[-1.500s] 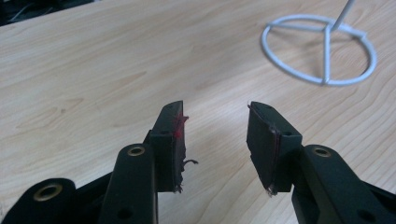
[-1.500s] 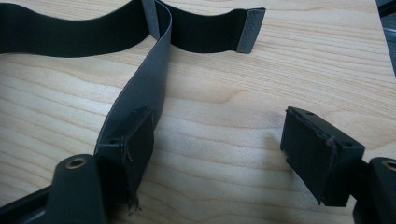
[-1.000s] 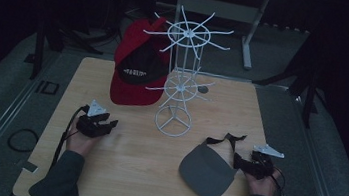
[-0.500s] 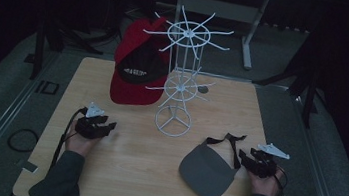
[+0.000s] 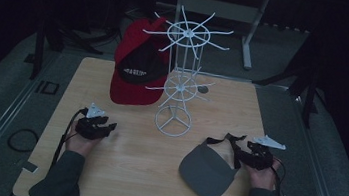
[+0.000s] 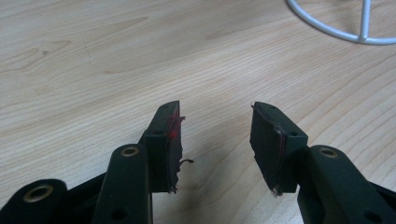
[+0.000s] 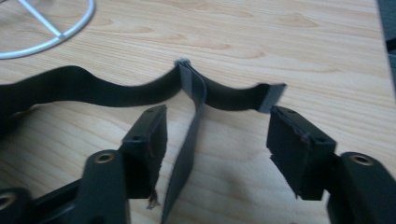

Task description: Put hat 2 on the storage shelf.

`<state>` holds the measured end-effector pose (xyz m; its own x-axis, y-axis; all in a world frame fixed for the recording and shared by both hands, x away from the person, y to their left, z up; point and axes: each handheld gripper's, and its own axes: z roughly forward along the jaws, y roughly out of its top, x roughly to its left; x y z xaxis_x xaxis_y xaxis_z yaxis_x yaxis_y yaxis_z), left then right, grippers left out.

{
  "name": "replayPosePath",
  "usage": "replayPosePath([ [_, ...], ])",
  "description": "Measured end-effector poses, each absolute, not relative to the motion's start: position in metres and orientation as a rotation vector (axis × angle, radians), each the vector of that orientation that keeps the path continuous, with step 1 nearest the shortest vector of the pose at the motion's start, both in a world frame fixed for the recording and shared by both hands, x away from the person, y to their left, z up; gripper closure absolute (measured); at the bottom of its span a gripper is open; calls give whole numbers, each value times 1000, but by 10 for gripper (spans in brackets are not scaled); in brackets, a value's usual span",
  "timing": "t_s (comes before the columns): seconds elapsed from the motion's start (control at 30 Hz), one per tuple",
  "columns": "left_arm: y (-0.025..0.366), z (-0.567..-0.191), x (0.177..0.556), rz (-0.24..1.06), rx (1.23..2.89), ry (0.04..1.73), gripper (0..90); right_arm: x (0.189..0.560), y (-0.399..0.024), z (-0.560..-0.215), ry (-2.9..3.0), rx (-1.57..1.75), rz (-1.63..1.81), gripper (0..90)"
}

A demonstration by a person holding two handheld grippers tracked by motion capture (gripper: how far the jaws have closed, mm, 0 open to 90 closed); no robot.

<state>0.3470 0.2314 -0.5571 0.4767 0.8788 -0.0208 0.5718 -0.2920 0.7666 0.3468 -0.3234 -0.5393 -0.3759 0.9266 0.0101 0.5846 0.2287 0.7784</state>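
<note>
A grey visor (image 5: pixel 206 170) lies flat on the wooden table (image 5: pixel 123 172) at the front right, its black strap (image 5: pixel 225 140) looping up at the back. My right gripper (image 5: pixel 240 154) sits at that strap, pointing left. In the right gripper view its jaws (image 7: pixel 218 112) stand apart with the strap's grey end (image 7: pixel 189 135) loose between them, and neither pad presses on it. These jaws have just been opening. My left gripper (image 5: pixel 110 128) rests at the front left, open (image 6: pixel 217 109) over bare wood.
A white wire rack (image 5: pixel 181 78) stands in the middle of the table, its ring base (image 5: pixel 173 123) between the two hands. A red and black cap (image 5: pixel 137 68) hangs at the rack's left side. The table's right edge (image 7: pixel 380 56) is close to the right gripper.
The right gripper has shifted slightly at the visor's strap, and the strap's loop has changed shape. The left hand has stayed put.
</note>
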Motion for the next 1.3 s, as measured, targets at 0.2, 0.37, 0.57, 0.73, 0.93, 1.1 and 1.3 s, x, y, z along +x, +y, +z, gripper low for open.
replayPosePath([
  [0.2, 232, -558, 347, 538, 2003, 1206, 537, 357, -316, -531, 2084, 1309, 996, 290],
  [0.37, 232, -558, 347, 550, 2009, 1204, 538, 371, -309, -526, 2130, 1262, 1013, 287],
  [0.57, 232, -559, 347, 550, 2009, 1208, 537, 388, -303, -528, 2211, 1229, 999, 298],
  [0.73, 232, -558, 347, 555, 2010, 1211, 536, 394, -303, -536, 2302, 1228, 913, 342],
  [0.93, 232, -558, 347, 557, 2018, 1207, 535, 387, -304, -540, 2335, 1230, 874, 456],
  [1.1, 231, -559, 347, 553, 2020, 1208, 535, 384, -305, -545, 2324, 1277, 830, 562],
  [1.3, 231, -559, 347, 554, 2023, 1209, 535, 389, -306, -549, 2304, 1356, 792, 726],
])
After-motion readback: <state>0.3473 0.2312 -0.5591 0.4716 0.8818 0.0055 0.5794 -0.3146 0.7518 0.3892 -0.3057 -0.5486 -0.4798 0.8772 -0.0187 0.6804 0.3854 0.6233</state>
